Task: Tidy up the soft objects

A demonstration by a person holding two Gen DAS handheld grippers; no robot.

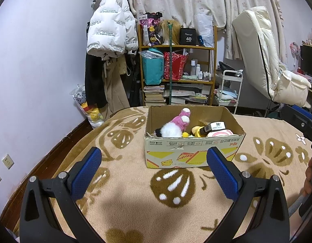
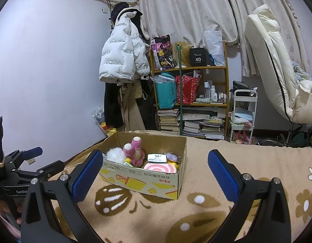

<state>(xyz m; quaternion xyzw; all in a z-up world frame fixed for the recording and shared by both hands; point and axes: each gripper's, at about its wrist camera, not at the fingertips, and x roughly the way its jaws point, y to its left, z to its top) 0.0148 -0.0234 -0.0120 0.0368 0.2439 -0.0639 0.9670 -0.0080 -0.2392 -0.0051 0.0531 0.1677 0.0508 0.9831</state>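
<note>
A cardboard box [image 1: 192, 154] [image 2: 147, 180] stands on the beige flower-patterned blanket [image 1: 135, 192] [image 2: 176, 218]. Inside lie a pink plush [image 1: 181, 120] [image 2: 134, 151], a white fluffy toy [image 1: 171, 130] [image 2: 114, 155], a yellow toy [image 1: 197, 130], a pink-and-white roll cushion [image 1: 218, 133] [image 2: 161, 168] and a small silver-labelled pack [image 1: 214, 127] [image 2: 156, 158]. My left gripper [image 1: 154, 160] is open and empty, just in front of the box. My right gripper [image 2: 154, 162] is open and empty, in front of the box and to its right. The left gripper also shows in the right wrist view [image 2: 32, 154].
A wooden shelf [image 1: 176, 64] [image 2: 188, 87] with bags, bottles and books stands behind the bed. A white puffer jacket [image 1: 109, 30] [image 2: 123, 58] hangs on the left. A cream chair [image 1: 263, 60] [image 2: 277, 64] and a white trolley [image 1: 229, 87] [image 2: 243, 113] stand right.
</note>
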